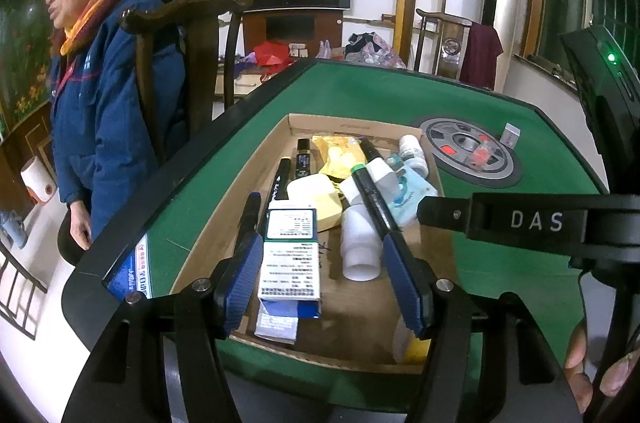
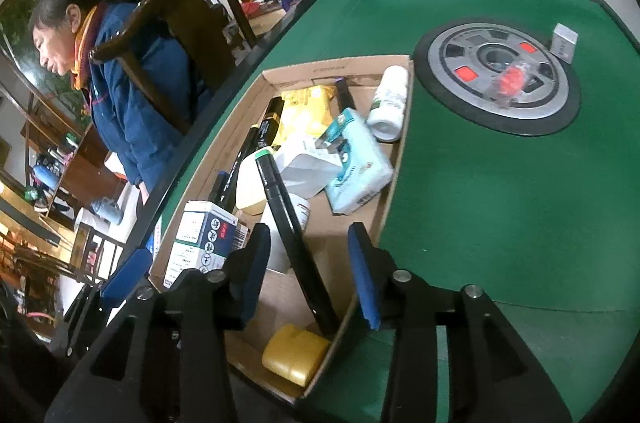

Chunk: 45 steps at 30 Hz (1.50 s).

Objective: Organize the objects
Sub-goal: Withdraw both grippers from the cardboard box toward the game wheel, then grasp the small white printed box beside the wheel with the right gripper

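**Both claws parted over the cardboard tray**

Ribbed blue pads of the left gripper (image 1: 324, 283) stand apart, either side of a glossy medicine box (image 1: 290, 255) without pressing it. Right gripper (image 2: 310, 271) is likewise parted around a slim black marker (image 2: 294, 243). Both things lie in the shallow cardboard tray (image 2: 394, 179) on green felt table (image 2: 500, 203).
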Each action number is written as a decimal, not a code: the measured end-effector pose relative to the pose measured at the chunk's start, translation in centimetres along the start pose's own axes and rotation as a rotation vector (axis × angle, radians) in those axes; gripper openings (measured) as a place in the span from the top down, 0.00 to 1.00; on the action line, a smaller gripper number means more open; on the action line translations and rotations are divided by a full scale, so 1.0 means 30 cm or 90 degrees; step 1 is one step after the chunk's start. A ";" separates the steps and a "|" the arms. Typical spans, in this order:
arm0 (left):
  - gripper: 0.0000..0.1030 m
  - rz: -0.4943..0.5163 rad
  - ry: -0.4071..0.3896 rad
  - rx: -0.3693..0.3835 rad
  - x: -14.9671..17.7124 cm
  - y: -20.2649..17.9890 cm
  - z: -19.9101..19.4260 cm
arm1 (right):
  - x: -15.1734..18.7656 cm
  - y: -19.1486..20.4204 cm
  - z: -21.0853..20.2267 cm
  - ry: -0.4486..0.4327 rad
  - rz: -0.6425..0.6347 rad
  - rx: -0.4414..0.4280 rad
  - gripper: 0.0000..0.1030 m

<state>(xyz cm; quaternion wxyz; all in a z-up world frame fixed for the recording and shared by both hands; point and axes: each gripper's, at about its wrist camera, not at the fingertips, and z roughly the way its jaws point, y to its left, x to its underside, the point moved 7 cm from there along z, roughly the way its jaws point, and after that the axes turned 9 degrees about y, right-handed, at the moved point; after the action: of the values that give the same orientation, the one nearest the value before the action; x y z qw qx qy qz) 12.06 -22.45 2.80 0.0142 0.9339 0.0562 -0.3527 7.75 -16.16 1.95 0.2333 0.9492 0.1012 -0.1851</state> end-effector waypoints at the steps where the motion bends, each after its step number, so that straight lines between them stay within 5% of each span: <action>1: 0.45 0.004 -0.002 -0.001 0.000 -0.008 -0.007 | 0.003 -0.006 -0.010 -0.003 0.003 -0.002 0.61; 20: 0.44 0.114 -0.003 0.007 0.000 -0.279 -0.077 | 0.039 -0.380 -0.248 -0.082 0.121 -0.003 0.55; 33: 0.44 0.084 0.109 0.147 -0.103 -0.434 0.067 | -0.038 -0.886 -0.446 -0.151 0.273 0.073 0.53; 45: 0.44 0.111 0.119 0.187 -0.171 -0.564 0.140 | -0.361 -0.994 -0.322 -0.126 0.315 0.039 0.47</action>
<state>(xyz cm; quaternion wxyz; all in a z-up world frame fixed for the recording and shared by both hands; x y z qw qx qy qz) 3.53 -6.41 3.26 -0.0971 0.9560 -0.0760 -0.2661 -7.47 13.30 2.13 0.2511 0.9290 -0.1628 -0.2177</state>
